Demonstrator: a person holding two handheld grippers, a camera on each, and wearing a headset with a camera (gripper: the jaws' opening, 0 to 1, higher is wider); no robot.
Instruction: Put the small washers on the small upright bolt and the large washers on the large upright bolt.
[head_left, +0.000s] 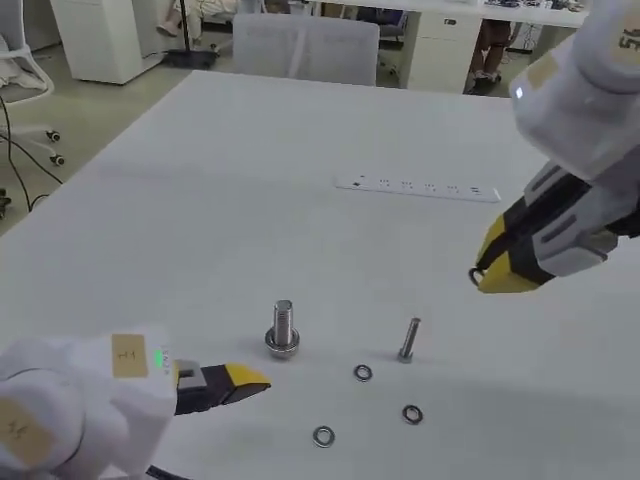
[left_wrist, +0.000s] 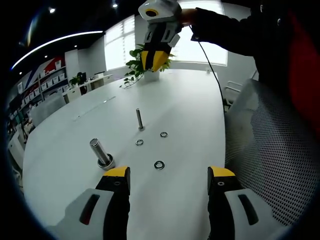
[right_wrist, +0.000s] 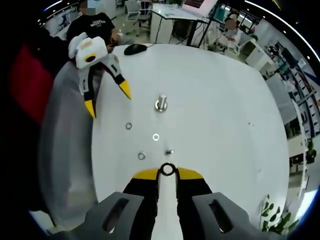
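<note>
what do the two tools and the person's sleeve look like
Both have white housings, dark grey jaw bodies and pointed yellow tips. The left tool carries a tan label and a green light. The right tool has a pale light, and a thin dark cable runs off it. The sleeve behind it is dark.

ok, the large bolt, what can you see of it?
The large bolt is silvery metal: a threaded shank pointing straight up from a wider base on the white table. Whether that base is just its head I cannot tell. Nothing else touches it; the open left gripper sits close beside it.
</note>
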